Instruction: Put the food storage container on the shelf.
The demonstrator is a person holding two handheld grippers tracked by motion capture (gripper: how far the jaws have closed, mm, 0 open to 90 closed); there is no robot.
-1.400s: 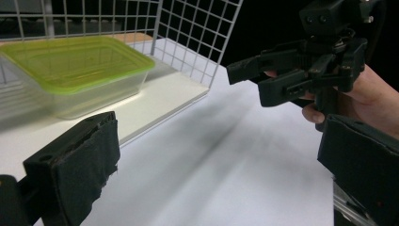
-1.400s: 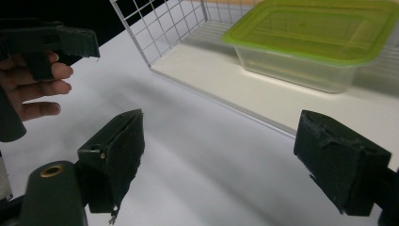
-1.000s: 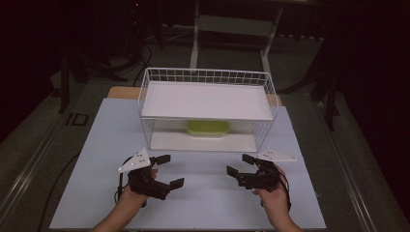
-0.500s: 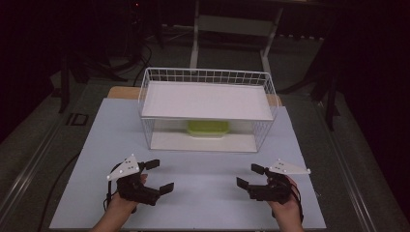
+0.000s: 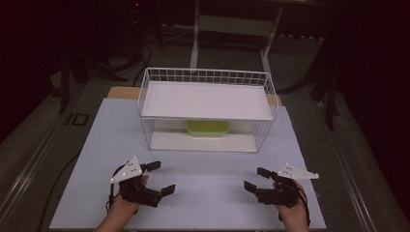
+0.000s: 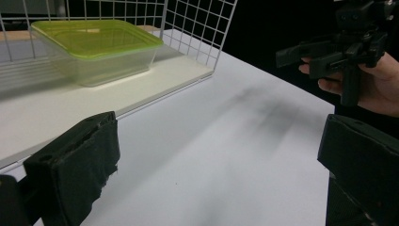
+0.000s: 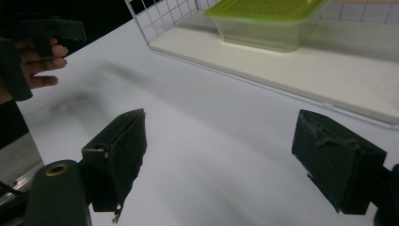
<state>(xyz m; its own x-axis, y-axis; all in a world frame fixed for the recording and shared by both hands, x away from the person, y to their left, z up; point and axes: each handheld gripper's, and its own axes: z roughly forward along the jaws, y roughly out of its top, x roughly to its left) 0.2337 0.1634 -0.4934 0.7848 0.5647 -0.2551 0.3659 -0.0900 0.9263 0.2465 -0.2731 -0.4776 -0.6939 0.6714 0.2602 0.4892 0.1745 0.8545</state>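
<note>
The left gripper [image 5: 161, 178] and right gripper [image 5: 256, 178] sit low over the smooth white table [image 5: 208, 193], both with jaws wide apart, holding nothing. Farther back stands a white wire rack [image 5: 207, 108]. A clear plastic box with a green lid [image 5: 208, 128] rests on its bottom shelf. The room behind is dark.

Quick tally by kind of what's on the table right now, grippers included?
Grippers: 2, left gripper and right gripper, both open
Wire racks: 1, white rack
Food boxes: 1, clear box with green lid on the rack's bottom shelf
Total: 4
</note>
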